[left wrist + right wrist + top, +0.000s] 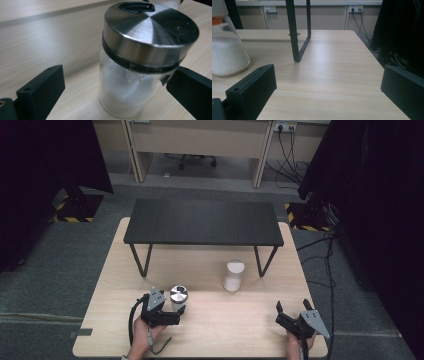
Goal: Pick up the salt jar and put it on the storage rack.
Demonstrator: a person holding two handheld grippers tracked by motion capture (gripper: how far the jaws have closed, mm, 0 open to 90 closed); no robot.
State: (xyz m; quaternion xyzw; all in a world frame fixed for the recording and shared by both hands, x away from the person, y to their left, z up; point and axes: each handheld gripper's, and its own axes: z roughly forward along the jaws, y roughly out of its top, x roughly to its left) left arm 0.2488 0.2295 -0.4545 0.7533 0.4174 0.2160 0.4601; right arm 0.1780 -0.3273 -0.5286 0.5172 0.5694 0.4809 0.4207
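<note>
Two jars: I see a steel-lidded jar (178, 296) at the table's near left and a white-capped jar (233, 275) near the middle, upright, well apart.
Left gripper (176, 311): my jaws stand apart, one on each side of the steel-lidded jar (140, 62); the right jaw looks just at the glass, the left one clear of it.
Right gripper (290, 311): my jaws are spread wide over bare table (332, 82), holding nothing.
Black shelf (202, 221): stands across the far half.
</note>
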